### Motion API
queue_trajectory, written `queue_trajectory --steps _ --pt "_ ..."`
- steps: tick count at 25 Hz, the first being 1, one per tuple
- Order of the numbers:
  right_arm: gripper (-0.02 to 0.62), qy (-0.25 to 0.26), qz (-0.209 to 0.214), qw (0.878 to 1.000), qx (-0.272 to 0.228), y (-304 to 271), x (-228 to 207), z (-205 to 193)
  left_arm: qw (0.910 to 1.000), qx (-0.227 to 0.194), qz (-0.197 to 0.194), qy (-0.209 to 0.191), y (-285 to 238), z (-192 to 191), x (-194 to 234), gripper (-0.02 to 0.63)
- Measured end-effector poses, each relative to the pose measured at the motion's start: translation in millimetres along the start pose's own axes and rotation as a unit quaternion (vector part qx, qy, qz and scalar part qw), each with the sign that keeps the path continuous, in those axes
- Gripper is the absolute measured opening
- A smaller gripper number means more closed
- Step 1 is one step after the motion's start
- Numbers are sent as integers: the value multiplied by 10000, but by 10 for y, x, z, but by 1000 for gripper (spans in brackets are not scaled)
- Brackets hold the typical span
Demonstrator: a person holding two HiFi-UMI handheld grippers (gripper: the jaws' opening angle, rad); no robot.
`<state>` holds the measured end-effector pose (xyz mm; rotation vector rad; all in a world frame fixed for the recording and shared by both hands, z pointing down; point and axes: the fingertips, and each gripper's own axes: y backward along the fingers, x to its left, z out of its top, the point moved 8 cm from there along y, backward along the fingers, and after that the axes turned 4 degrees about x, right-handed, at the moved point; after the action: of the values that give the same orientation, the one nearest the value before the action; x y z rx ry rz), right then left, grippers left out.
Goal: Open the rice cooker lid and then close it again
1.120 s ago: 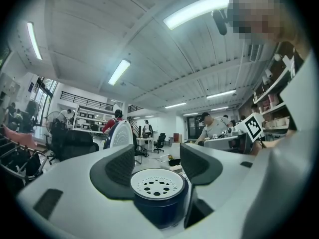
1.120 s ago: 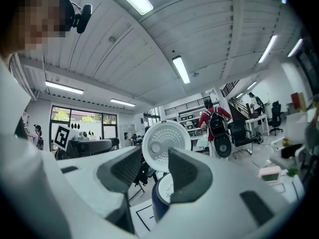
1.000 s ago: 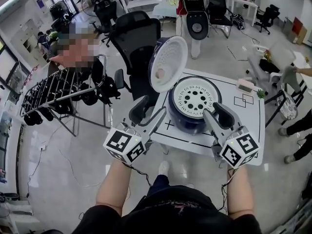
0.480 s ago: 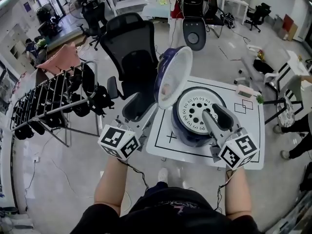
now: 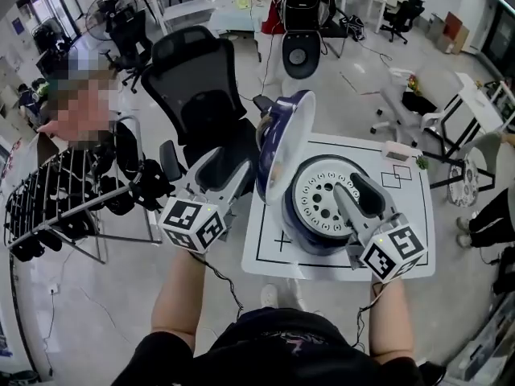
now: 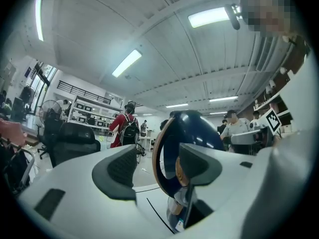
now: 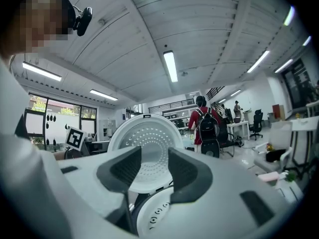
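The dark blue rice cooker (image 5: 299, 230) stands on the white table (image 5: 406, 256) with its lid (image 5: 283, 147) raised upright and the perforated white inner plate (image 5: 322, 190) showing. My left gripper (image 5: 229, 167) is left of the lid, at its blue back. Its jaws are closing with nothing between them. In the left gripper view the lid (image 6: 192, 133) stands edge-on just past the left gripper (image 6: 157, 166). My right gripper (image 5: 356, 190) hovers open over the inner plate. The right gripper view looks past the right gripper (image 7: 152, 168) at the lid's white underside (image 7: 144, 133).
A black office chair (image 5: 197, 87) stands just behind the left gripper. A drying rack (image 5: 64, 191) with dark clothes is at the left. A small pink object (image 5: 398, 151) lies at the table's far right corner. People and desks fill the back of the room.
My left gripper has swung from the table's front left edge to behind the raised lid. The right gripper has shifted in over the cooker's inner plate. The lid stays upright.
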<state>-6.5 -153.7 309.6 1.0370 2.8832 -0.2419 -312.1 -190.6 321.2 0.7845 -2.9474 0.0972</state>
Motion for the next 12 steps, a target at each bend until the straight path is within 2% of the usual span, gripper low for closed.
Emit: queue_trajectory --steps 12 --pt "172 -157 -528 9985 3 -200 -189 -27 9974 320 -550 -328 -708 -46 192 264"
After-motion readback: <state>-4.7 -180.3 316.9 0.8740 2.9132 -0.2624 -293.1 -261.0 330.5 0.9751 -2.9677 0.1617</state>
